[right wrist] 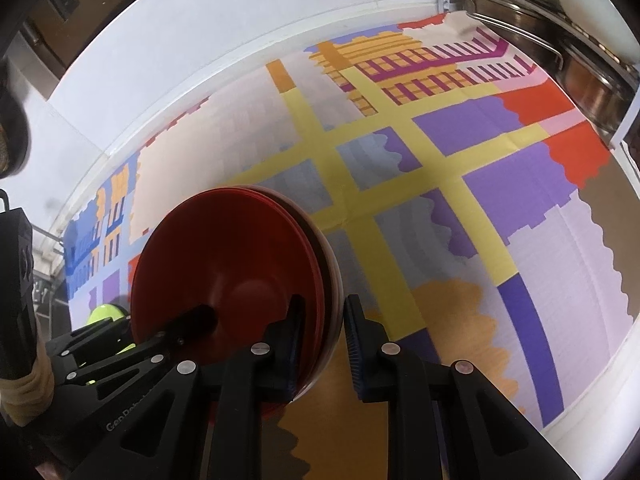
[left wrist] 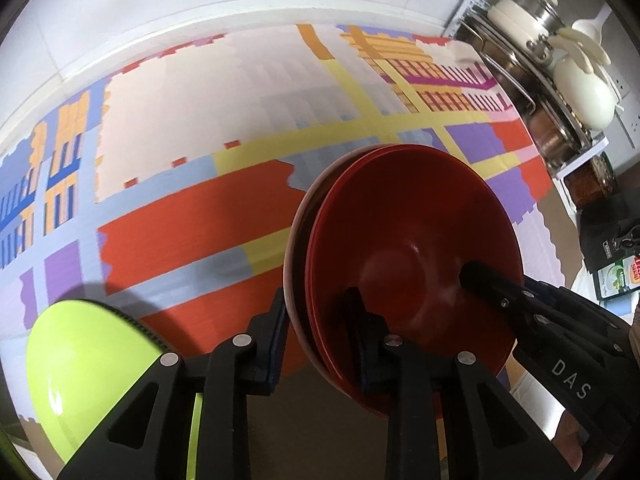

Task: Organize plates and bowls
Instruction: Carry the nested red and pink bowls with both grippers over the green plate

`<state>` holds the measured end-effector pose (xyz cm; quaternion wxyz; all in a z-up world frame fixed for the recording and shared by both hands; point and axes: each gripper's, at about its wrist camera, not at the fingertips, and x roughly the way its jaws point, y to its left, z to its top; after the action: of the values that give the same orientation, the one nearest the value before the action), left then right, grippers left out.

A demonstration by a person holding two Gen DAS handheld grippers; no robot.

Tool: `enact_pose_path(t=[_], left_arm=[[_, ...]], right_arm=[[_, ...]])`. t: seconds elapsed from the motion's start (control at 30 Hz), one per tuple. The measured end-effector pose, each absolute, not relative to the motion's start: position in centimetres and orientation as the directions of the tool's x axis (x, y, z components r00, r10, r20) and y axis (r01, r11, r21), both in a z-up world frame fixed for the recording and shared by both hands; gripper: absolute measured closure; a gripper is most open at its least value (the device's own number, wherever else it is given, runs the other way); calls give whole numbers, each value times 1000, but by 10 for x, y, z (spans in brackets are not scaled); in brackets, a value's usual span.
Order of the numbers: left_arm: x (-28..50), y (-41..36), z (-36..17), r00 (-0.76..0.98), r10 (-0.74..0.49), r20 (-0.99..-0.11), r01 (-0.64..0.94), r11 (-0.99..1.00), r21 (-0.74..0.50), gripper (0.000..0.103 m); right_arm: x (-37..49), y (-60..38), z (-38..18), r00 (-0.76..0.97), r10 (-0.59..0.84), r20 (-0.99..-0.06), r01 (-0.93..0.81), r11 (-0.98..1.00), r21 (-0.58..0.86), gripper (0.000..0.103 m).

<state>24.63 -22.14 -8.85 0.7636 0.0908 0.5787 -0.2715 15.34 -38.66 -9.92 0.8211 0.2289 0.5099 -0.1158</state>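
A stack of nested red bowls [left wrist: 404, 248] rests in a pale outer bowl, over the colourful patterned mat [left wrist: 192, 208]. My left gripper [left wrist: 318, 320] is shut on the stack's near-left rim, one pad outside and one inside. A finger [left wrist: 484, 284] of my right gripper reaches into the bowl from the right. In the right wrist view the same red stack [right wrist: 224, 264] has its right rim pinched by my right gripper [right wrist: 324, 332], which is shut on it. A finger [right wrist: 192, 320] of the left gripper lies inside the bowl. A lime green plate [left wrist: 88, 364] lies at the lower left.
A dish rack [left wrist: 532, 92] with steel pots, white lids and a white ladle stands at the mat's far right corner. A white wall [left wrist: 160, 8] borders the mat behind. A printed packet [left wrist: 616, 276] lies off the mat's right edge. A dark object [right wrist: 16, 276] hangs at the left.
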Motion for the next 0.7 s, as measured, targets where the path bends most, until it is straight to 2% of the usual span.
enact_pose_path(t=[0.7], left_arm=[[248,-94,-45,330,-283,-901,384,912,-146,75]], right_arm=[[183,-282,-65,478,138,-867,227,935,274,82]])
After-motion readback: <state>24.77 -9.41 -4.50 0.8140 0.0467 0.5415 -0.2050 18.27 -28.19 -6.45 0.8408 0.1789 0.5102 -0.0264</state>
